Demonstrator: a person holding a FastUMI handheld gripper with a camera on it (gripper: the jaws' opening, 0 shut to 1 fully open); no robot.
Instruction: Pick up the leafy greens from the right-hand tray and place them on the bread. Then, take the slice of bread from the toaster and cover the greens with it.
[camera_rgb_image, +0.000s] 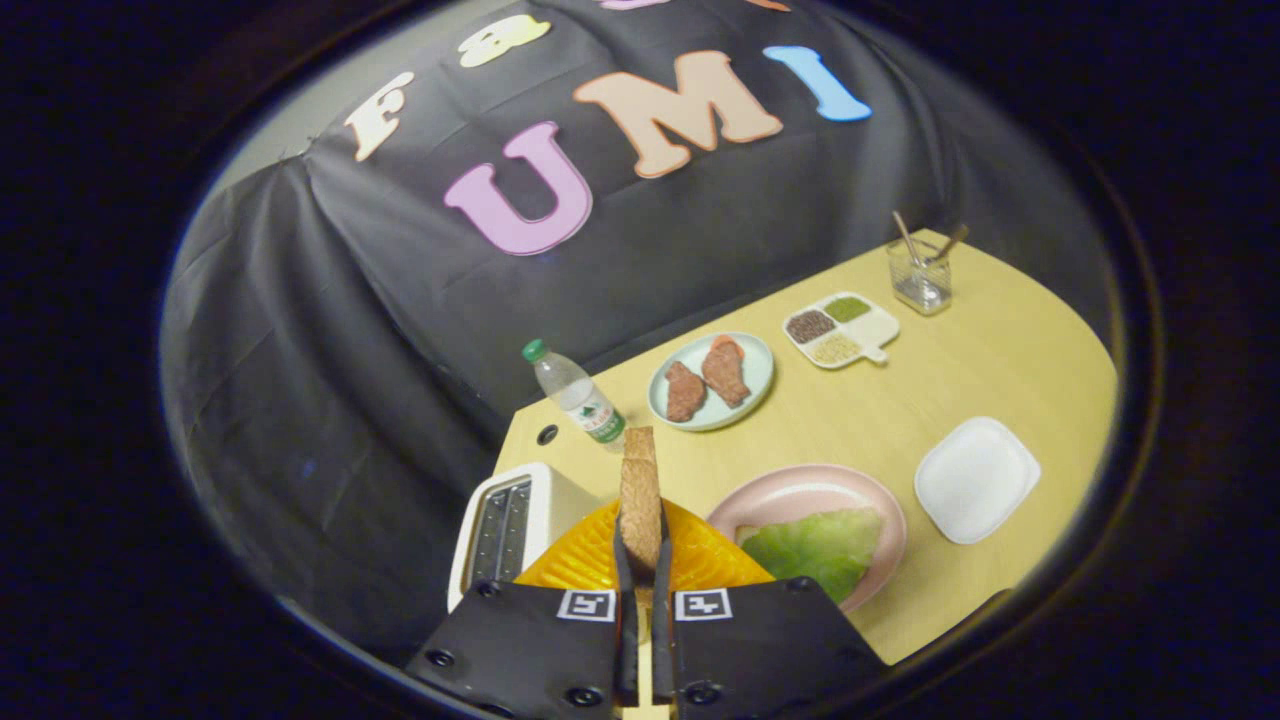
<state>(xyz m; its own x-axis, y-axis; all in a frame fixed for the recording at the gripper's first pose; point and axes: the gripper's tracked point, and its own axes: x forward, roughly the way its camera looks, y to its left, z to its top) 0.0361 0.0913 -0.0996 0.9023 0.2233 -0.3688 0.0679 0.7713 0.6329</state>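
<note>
My gripper (641, 548) is shut on a slice of brown bread (640, 490), which stands edge-on between the fingers and sticks out beyond their tips. It hangs above a ribbed orange plate (585, 560). Just left of the fingers stands the white toaster (510, 525), its slots dark. To the right of the fingers a green leaf (815, 548) lies flat on a pink plate (800, 490); I cannot tell what is under the leaf. A white square tray (977, 478) sits further right with nothing on it.
Beyond the bread stand a water bottle (580, 398) and a pale plate (757, 362) with two pieces of meat. Further back are a divided seasoning dish (880, 328) and a glass (919, 275) holding utensils. The yellow table (900, 410) ends at the black cloth wall.
</note>
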